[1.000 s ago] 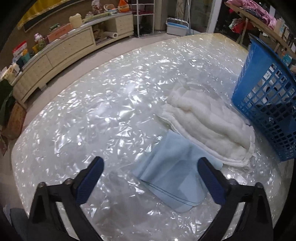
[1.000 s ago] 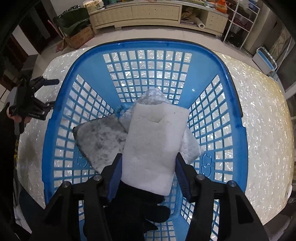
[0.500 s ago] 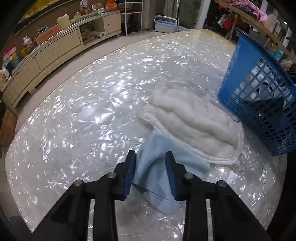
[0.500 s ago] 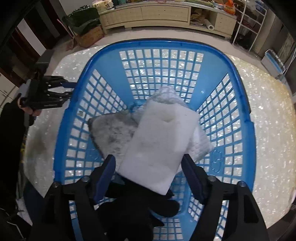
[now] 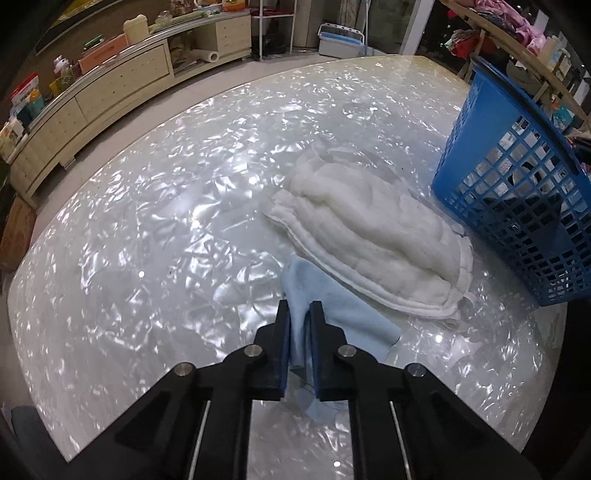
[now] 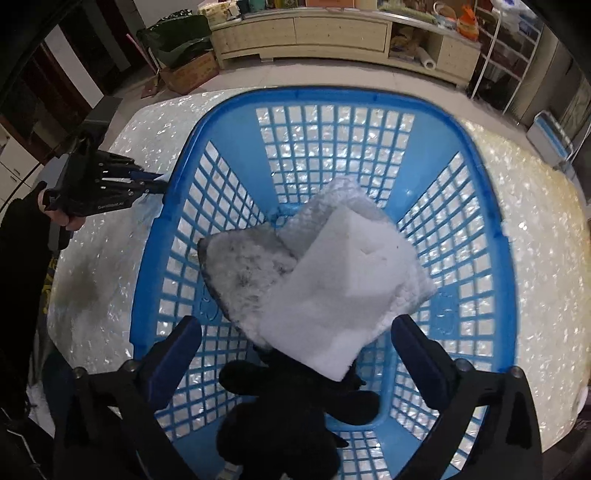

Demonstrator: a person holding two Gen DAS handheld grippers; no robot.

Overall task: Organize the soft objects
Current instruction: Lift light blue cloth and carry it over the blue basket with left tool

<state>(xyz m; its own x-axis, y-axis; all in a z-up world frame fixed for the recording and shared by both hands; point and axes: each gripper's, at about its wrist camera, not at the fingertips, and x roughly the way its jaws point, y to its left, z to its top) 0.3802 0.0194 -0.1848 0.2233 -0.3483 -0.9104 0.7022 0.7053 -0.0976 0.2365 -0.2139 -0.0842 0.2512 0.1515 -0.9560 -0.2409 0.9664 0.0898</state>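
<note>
My left gripper (image 5: pixel 300 308) is shut on a light blue cloth (image 5: pixel 332 314) that lies on the shiny white table. A fluffy white pad (image 5: pixel 373 229) lies just beyond the cloth, beside the blue basket (image 5: pixel 517 206). My right gripper (image 6: pixel 295 332) is open above the blue basket (image 6: pixel 177 206). A white foam block (image 6: pixel 340 291) lies free in the basket on a grey furry piece (image 6: pixel 243 273), a white textured cloth (image 6: pixel 336 195) and a black plush toy (image 6: pixel 284 417). The left gripper (image 6: pixel 155 186) shows at the basket's left side.
A long cream cabinet (image 5: pixel 110 92) with clutter stands beyond the table (image 5: pixel 147 221). A rack with clothes (image 5: pixel 509 22) is behind the basket. A white and blue bin (image 5: pixel 340 38) sits on the floor.
My left gripper closed on the blue cloth and bunched it up. My right gripper opened, released the white foam block into the basket and rose.
</note>
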